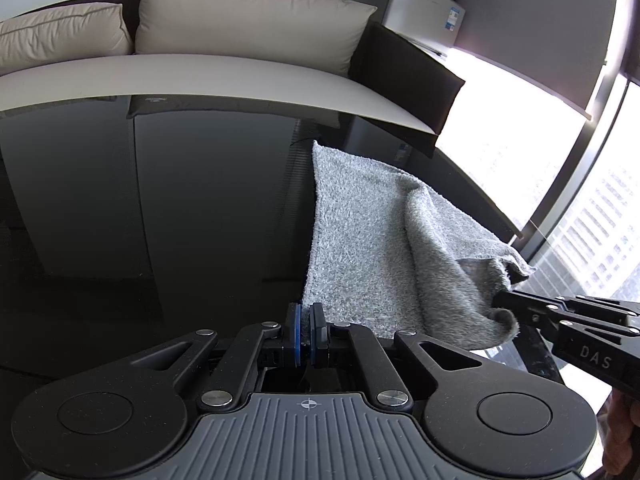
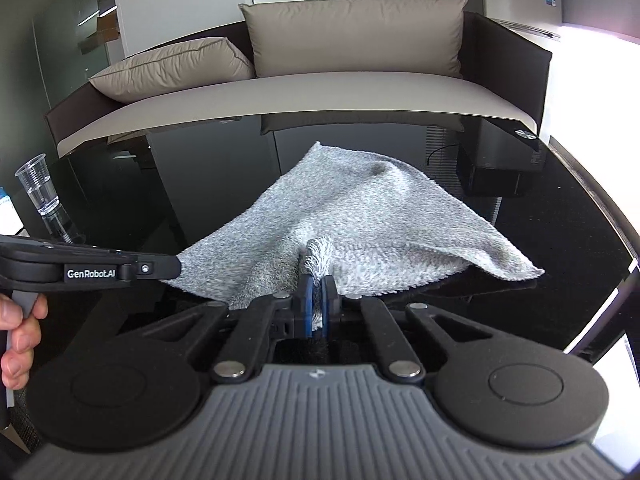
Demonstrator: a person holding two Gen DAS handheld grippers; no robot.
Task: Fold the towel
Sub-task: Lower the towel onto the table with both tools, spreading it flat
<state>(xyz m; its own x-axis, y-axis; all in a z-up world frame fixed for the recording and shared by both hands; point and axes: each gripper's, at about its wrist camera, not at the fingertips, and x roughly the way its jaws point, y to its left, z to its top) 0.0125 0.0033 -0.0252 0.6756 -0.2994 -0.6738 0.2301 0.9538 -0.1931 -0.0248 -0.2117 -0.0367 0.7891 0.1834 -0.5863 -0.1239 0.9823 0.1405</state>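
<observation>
Towel: the grey fluffy towel [image 2: 360,216] lies on my black glass table [image 2: 180,184], partly flat and partly lifted, its far corner pointing toward the sofa.
Towel against my tongs: it spreads away from both of them, far side flat on the glass, near edge raised where I hold it.
Left tongs: my left tongs [image 1: 306,330] are pressed together on the near left corner of the towel; a sliver of grey cloth shows between the blue pads [image 1: 297,330].
Left tongs from the other side: in the right view they [image 2: 176,266] come in from the left, tip touching the towel's near left edge.
Right tongs: my right tongs [image 2: 316,300] are pinching a bunched fold of the towel's near edge, the cloth standing up in a small ridge just beyond the pads [image 2: 308,300].
Right tongs from the other side: in the left view they [image 1: 502,304] enter from the right, tip against the towel's curled, lifted right edge.
Towel shape: a crease runs from the far middle toward the near right, and the right part sags off the glass.
Left hand: my fingers [image 2: 22,332] wrap the handle at the left border.
Table: glossy, mirroring the sofa.
Cup: a clear plastic cup [image 2: 38,188] stands at the far left of the table, well apart from the towel.
Sofa: a sofa [image 2: 320,92] with beige cushions [image 2: 356,36] sits beyond the table's far edge.
</observation>
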